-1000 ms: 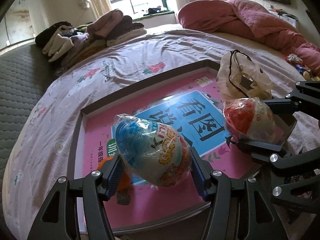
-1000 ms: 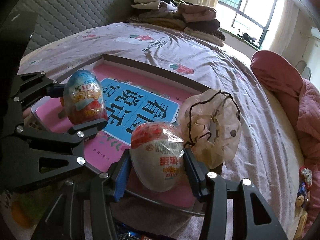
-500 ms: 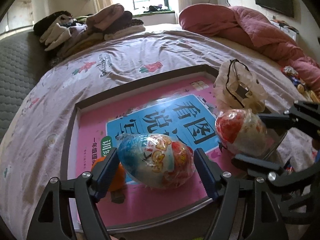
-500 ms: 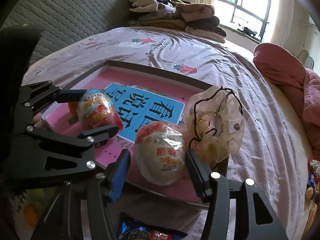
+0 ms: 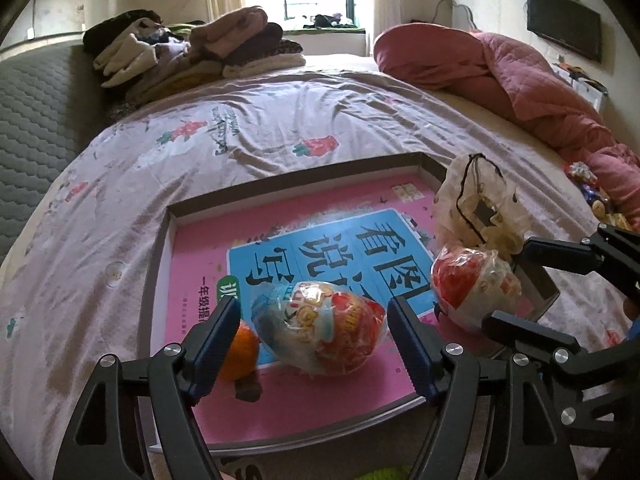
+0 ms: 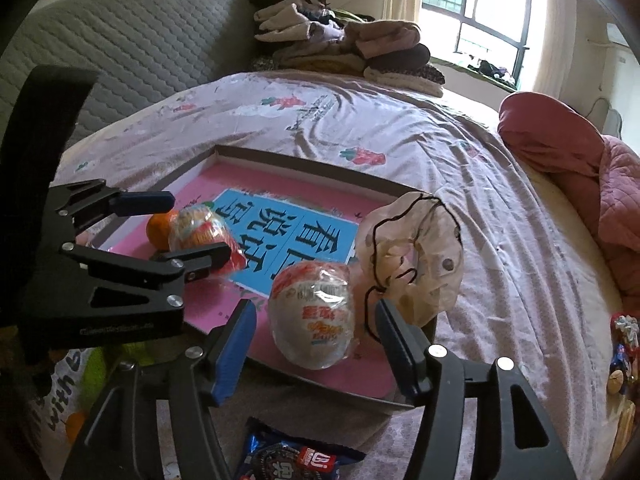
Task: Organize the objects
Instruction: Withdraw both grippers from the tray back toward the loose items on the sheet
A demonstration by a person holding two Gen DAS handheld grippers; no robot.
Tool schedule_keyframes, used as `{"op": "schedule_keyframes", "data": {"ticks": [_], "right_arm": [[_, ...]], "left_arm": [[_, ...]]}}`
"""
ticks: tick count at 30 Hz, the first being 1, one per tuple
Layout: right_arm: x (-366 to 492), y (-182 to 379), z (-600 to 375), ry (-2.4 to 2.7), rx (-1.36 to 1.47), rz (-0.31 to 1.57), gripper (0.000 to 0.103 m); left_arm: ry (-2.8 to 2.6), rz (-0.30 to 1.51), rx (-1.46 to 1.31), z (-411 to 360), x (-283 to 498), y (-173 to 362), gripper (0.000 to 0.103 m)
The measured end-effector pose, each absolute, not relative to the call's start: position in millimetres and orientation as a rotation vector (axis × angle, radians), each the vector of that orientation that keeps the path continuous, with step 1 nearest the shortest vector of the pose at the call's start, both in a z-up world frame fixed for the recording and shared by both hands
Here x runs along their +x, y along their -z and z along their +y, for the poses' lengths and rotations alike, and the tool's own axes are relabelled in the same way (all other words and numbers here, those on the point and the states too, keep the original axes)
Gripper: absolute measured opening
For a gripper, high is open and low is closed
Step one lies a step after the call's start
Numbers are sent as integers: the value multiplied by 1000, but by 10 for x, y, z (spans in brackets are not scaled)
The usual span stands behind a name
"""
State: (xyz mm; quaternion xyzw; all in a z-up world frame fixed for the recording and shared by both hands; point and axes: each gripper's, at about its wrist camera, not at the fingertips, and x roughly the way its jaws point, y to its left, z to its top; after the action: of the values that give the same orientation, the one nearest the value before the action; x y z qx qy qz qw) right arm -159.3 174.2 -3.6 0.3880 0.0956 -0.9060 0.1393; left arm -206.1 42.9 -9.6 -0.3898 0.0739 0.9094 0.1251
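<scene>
A shallow box point(image 5: 280, 178) with a pink and blue book cover inside lies on the bed. A blue-and-red wrapped egg point(image 5: 320, 334) lies on its side in the box between the jaws of my left gripper point(image 5: 314, 334), which is open around it. A red-and-white wrapped egg point(image 6: 312, 316) rests in the box's near right part between the jaws of my right gripper point(image 6: 316, 334), also open. An orange point(image 5: 240, 350) sits beside the left egg. The right egg point(image 5: 474, 284) and the left egg point(image 6: 204, 236) show in the opposite views.
A crumpled plastic bag with a black drawstring point(image 6: 416, 252) sits on the box's right corner. A blue snack packet point(image 6: 292, 458) lies in front of the box. Folded clothes point(image 5: 192, 50) are piled at the back, a red quilt point(image 5: 500, 72) on the right, small toys point(image 6: 622, 344) at the bed's right edge.
Both grippers have opened and let go of their eggs. Both eggs now rest in the box, the left one tipped on its side. Both grippers have drawn back slightly.
</scene>
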Motion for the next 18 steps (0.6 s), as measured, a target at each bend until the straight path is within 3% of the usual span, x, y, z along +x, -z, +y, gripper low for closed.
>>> {"op": "schedule_keyframes", "data": {"ticks": [18], "right_arm": [[-1456, -364, 1794, 2665, 979, 171, 62]], "left_arm": [[-2837, 160, -1029, 167, -1728, -526, 77]]}}
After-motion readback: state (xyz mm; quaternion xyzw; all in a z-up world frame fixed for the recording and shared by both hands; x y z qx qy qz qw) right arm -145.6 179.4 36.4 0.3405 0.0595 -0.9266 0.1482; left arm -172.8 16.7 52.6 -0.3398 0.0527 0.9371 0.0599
